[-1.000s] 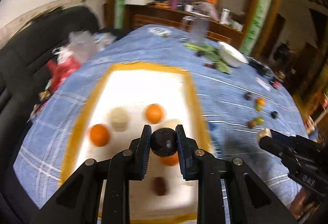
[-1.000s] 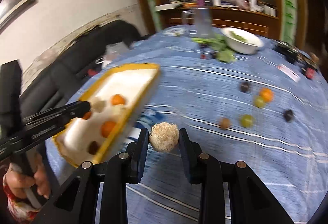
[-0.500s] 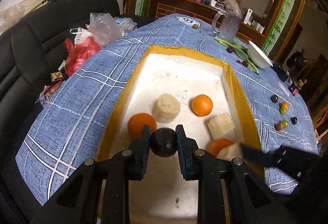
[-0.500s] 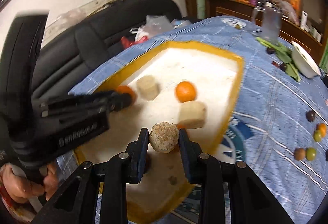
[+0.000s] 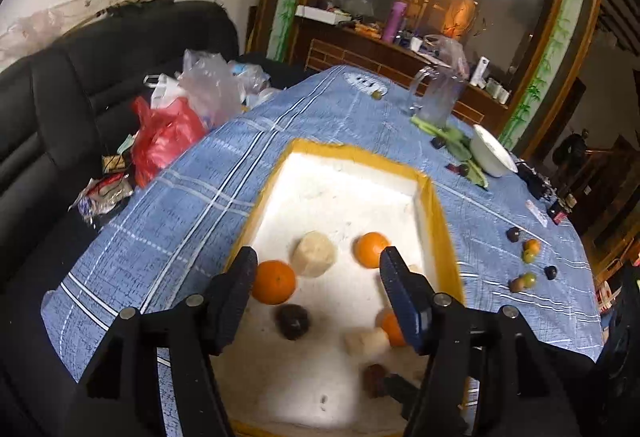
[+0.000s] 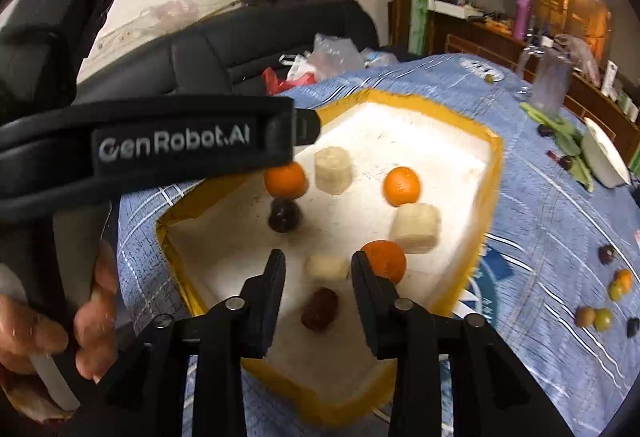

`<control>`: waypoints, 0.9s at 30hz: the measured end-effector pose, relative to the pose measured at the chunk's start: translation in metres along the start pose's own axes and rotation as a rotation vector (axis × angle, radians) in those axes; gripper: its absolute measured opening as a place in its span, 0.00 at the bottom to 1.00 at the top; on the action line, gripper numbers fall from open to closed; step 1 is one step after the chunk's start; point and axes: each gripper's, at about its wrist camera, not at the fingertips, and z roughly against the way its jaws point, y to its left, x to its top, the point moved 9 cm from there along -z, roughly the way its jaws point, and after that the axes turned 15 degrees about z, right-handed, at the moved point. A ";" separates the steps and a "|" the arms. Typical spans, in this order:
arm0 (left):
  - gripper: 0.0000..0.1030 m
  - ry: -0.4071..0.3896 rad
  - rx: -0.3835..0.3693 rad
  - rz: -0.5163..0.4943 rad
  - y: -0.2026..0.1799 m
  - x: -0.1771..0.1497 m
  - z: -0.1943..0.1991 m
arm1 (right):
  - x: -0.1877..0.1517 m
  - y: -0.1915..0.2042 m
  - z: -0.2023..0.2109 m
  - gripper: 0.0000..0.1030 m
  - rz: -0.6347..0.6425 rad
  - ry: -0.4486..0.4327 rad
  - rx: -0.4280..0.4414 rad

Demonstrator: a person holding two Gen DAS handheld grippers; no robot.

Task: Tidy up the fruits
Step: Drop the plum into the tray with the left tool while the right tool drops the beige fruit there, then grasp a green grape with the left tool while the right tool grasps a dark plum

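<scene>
A white foam tray with a yellow rim [image 5: 438, 213] [image 6: 494, 161] lies on the blue tablecloth. It holds three oranges [image 5: 274, 281] [image 6: 401, 185], pale beige fruits [image 5: 313, 253] [image 6: 333, 165] and dark fruits. My left gripper [image 5: 316, 279] is open above the tray; a dark round fruit [image 5: 293, 321] [image 6: 283, 216] lies below it. My right gripper [image 6: 319, 271] is open over the tray's near end, with a pale fruit [image 6: 327, 268] lying between its fingers and a dark red fruit [image 6: 319, 309] beneath.
Several small loose fruits [image 5: 528, 261] [image 6: 604, 307] lie on the cloth right of the tray. A white bowl [image 5: 491, 156], green stalks and a glass jug [image 5: 438, 99] stand at the far end. Plastic bags [image 5: 176, 125] sit on the black sofa at left.
Both grippers have opened. The left one let go of the dark round fruit and the right one let go of the pale fruit; both now lie in the tray.
</scene>
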 end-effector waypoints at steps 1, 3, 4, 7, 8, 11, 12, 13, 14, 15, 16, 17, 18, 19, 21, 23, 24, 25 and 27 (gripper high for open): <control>0.62 -0.007 -0.014 -0.008 -0.008 0.000 0.004 | -0.003 -0.005 0.010 0.41 -0.019 -0.014 -0.012; 0.67 -0.020 -0.039 -0.025 -0.023 -0.002 0.012 | -0.009 -0.017 0.026 0.47 -0.062 -0.033 -0.033; 0.68 -0.023 -0.055 -0.041 -0.034 -0.005 0.016 | -0.015 -0.023 0.034 0.47 -0.090 -0.042 -0.045; 0.70 -0.019 -0.088 -0.088 -0.061 -0.017 0.022 | -0.037 -0.047 0.059 0.47 -0.190 -0.062 -0.074; 0.72 -0.015 -0.100 -0.104 -0.071 -0.022 0.024 | -0.044 -0.052 0.065 0.47 -0.213 -0.063 -0.082; 0.73 0.002 -0.132 -0.157 -0.100 -0.039 0.028 | -0.067 -0.071 0.084 0.47 -0.281 -0.069 -0.119; 0.74 0.010 -0.138 -0.176 -0.109 -0.045 0.028 | -0.074 -0.077 0.091 0.48 -0.302 -0.072 -0.129; 0.73 0.020 -0.141 -0.197 -0.118 -0.052 0.029 | -0.083 -0.085 0.099 0.48 -0.327 -0.077 -0.142; 0.74 0.028 -0.146 -0.213 -0.125 -0.057 0.030 | -0.091 -0.091 0.105 0.50 -0.345 -0.081 -0.154; 0.74 0.034 -0.155 -0.236 -0.135 -0.064 0.033 | -0.100 -0.097 0.112 0.52 -0.364 -0.086 -0.167; 0.74 0.036 -0.157 -0.253 -0.141 -0.068 0.035 | -0.111 -0.105 0.120 0.52 -0.386 -0.090 -0.183; 0.74 0.035 -0.158 -0.270 -0.146 -0.073 0.038 | -0.120 -0.111 0.126 0.53 -0.403 -0.090 -0.194; 0.76 0.030 -0.161 -0.289 -0.152 -0.077 0.042 | -0.134 -0.121 0.134 0.53 -0.429 -0.089 -0.207; 0.79 0.022 -0.164 -0.308 -0.158 -0.081 0.046 | -0.148 -0.131 0.142 0.53 -0.455 -0.087 -0.223; 0.84 0.008 -0.157 -0.336 -0.167 -0.087 0.048 | -0.176 -0.149 0.156 0.52 -0.497 -0.077 -0.267; 0.84 0.024 -0.155 -0.349 -0.176 -0.095 0.044 | -0.200 -0.167 0.168 0.52 -0.540 -0.062 -0.300; 0.84 0.037 -0.156 -0.352 -0.178 -0.098 0.041 | -0.214 -0.179 0.174 0.52 -0.571 -0.051 -0.319; 0.84 0.061 -0.160 -0.354 -0.183 -0.103 0.035 | -0.224 -0.188 0.179 0.52 -0.594 -0.045 -0.333; 0.84 0.101 -0.169 -0.354 -0.190 -0.112 0.025 | -0.242 -0.207 0.190 0.52 -0.639 -0.040 -0.358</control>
